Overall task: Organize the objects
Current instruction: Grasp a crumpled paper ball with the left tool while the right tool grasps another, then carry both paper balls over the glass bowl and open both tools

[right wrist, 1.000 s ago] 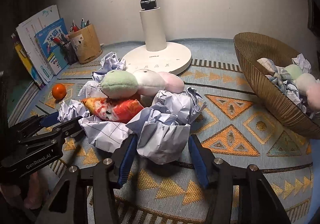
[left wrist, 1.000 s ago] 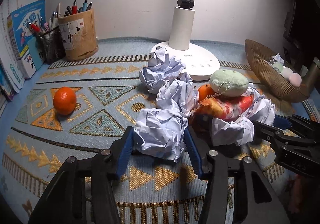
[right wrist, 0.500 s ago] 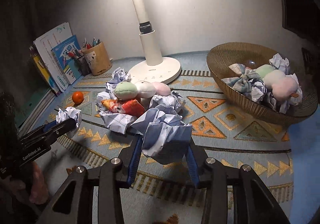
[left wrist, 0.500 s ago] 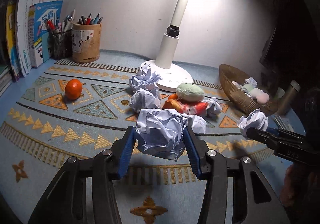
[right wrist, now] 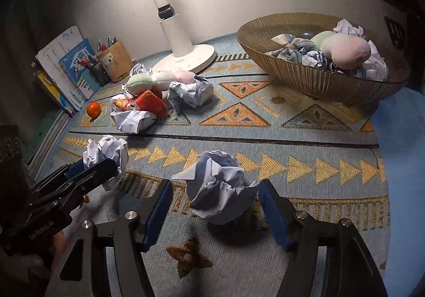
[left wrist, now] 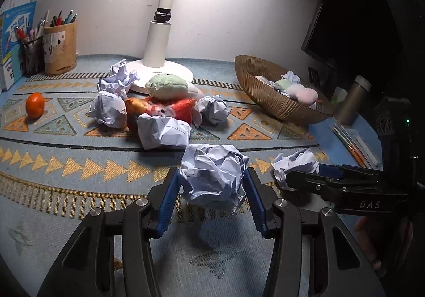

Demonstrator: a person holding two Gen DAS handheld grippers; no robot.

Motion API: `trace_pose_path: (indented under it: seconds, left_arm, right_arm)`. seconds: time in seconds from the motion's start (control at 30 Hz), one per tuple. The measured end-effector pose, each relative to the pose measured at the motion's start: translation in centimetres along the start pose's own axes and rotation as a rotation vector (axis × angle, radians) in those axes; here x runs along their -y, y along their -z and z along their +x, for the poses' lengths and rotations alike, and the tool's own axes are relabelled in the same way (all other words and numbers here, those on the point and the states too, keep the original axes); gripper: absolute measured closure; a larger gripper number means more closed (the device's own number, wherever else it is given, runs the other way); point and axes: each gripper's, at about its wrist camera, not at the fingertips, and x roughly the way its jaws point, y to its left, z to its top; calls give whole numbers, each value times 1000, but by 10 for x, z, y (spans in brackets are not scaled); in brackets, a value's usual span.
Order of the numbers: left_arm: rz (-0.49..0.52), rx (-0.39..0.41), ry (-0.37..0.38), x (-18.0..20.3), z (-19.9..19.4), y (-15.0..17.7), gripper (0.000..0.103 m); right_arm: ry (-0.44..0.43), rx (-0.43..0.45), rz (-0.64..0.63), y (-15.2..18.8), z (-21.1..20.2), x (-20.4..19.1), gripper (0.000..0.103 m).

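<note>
Patterned mat (left wrist: 79, 190), 2 gripped paper balls (left wrist: 213, 177)

A patterned mat (right wrist: 305, 143) covers the counter (right wrist: 403, 121). On it sit a lamp base (right wrist: 191, 58), a ribbed bowl (right wrist: 313, 76) far right, an orange (right wrist: 93, 109) left, and crumpled paper balls (right wrist: 190, 90).

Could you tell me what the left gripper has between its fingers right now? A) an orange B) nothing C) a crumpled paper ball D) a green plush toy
C: the left gripper has its blue pads pressed against both sides of a crumpled paper ball, which it holds above the mat.
</note>
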Motion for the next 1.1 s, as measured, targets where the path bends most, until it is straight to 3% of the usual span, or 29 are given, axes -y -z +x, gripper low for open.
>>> trace_pose_path:
  seconds: [0.2,0.43,0.63,0.67,0.7,0.73,0.9,1.1]
  left_arm:
    - [18,-3,-10,2,0,2,57]
    - [37,-10,-20,5,2,3,57]
    - [57,-16,-31,8,4,3,57]
    - [63,-18,-36,10,4,2,57]
    - [68,-19,-39,12,5,2,56]
    - [68,-20,-28,14,4,0,56]
    - [93,14,15,37,-1,-41,56]
    - [145,44,33,74,32,-116,56]
  right_arm:
    - [-63,-11,65,6,-6,16,34]
    - [-62,-39,82,11,-3,24,34]
    - [21,-1,62,11,-8,24,34]
    - [25,9,60,9,-9,23,36]
    - [20,14,49,8,-9,21,49]
    - [7,13,34,6,-8,19,54]
    - [61,71,-25,-11,-27,11,58]
    - [117,297,48,-83,-85,43,57]
